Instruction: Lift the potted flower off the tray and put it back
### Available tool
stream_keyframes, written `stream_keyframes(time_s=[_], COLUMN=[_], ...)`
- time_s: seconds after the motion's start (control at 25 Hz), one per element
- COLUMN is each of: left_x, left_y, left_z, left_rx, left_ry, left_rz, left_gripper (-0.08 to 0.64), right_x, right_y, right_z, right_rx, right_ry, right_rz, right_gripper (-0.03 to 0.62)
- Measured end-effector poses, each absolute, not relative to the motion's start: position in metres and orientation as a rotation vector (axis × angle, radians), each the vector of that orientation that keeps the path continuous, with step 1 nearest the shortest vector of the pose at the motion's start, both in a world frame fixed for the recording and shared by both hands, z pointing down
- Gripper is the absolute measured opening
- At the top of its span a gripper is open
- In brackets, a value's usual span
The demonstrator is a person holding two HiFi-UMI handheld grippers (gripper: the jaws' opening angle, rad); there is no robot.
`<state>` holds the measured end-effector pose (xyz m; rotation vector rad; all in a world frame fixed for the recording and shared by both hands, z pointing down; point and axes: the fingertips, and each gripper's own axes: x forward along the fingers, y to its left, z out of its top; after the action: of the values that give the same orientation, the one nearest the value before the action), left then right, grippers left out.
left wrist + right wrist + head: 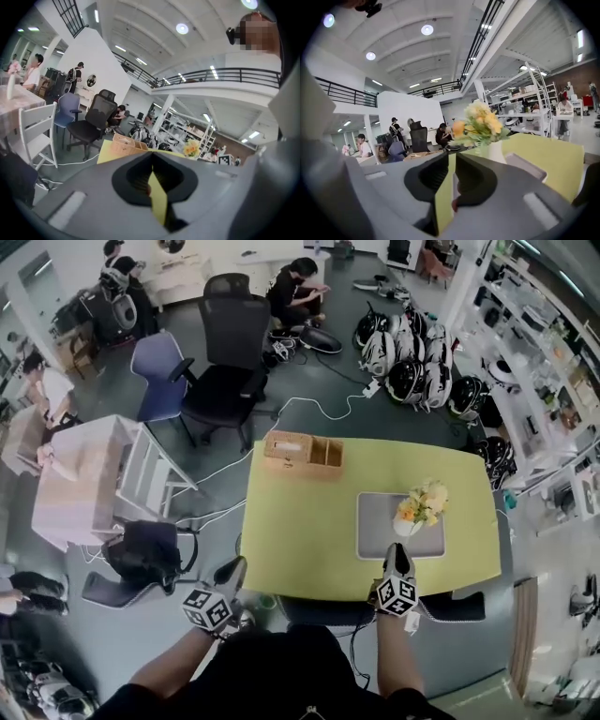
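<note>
A potted flower [420, 505] with yellow and orange blooms in a white pot stands on the grey tray [375, 540], on the yellow-green table [300, 531]. My right gripper [400, 554] hovers at the tray's near edge, just short of the pot. In the right gripper view the flower [480, 124] rises just beyond the jaws, slightly right of them. The right gripper [451, 157] has its jaws a narrow slit apart with nothing between them. My left gripper [234, 568] is at the table's near left corner, its jaws closed together at the tips and empty [151, 157].
A wooden box [302, 453] sits at the table's far edge. Black [230, 362] and blue [159, 367] office chairs stand beyond it, with a white chair [141, 470] and a dark chair [141, 559] to the left. Helmets [412, 362] and shelving line the right side. People are at the back.
</note>
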<state>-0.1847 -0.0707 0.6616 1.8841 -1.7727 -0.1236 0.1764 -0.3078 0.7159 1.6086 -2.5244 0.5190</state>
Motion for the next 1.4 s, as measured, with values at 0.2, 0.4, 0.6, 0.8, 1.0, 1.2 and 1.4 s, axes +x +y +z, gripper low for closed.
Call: stream_keyframes(time_s=[0.2,0.4,0.6,0.8,1.0,1.2,1.4], left_x=[-0.218,-0.248,-0.266,-0.280,-0.291,-0.298,-0.297], left_y=[-0.036,0.002,0.029,0.052,0.073,0.087,0.102], left_z=[0.644,0.621,0.609,0.600,0.601,0.601,0.600], left_rx=[1.924,1.982,2.053,2.126,2.171,2.209,2.225], left_ry=[-1.775,-1.782,-1.760,-1.702,-1.653,-1.621,-1.601], left_rz=[-0.150,-0.150,-0.146,-0.155,-0.143,-0.138,-0.150], left_gripper=[0.008,0.008,0.008,0.008,0.008,0.008,0.008], right_x=[0.096,0.030,-0.014,-0.044,-0.068,-0.084,-0.088], right_y=[-0.251,-0.186,-0.134,-0.086,-0.040,-0.008,0.014], right_z=[0.658,0.614,0.593,0.569,0.553,0.552,0.553], right_rx=[1.507,1.399,1.333,1.336,1.335,1.331,1.330], right_ry=[-2.652,-2.726,-2.767,-2.789,-2.804,-2.809,-2.792], right_rz=[0.556,0.561,0.541,0.505,0.450,0.412,0.384], right_gripper=[0.005,0.005,0.005,0.005,0.005,0.005,0.005])
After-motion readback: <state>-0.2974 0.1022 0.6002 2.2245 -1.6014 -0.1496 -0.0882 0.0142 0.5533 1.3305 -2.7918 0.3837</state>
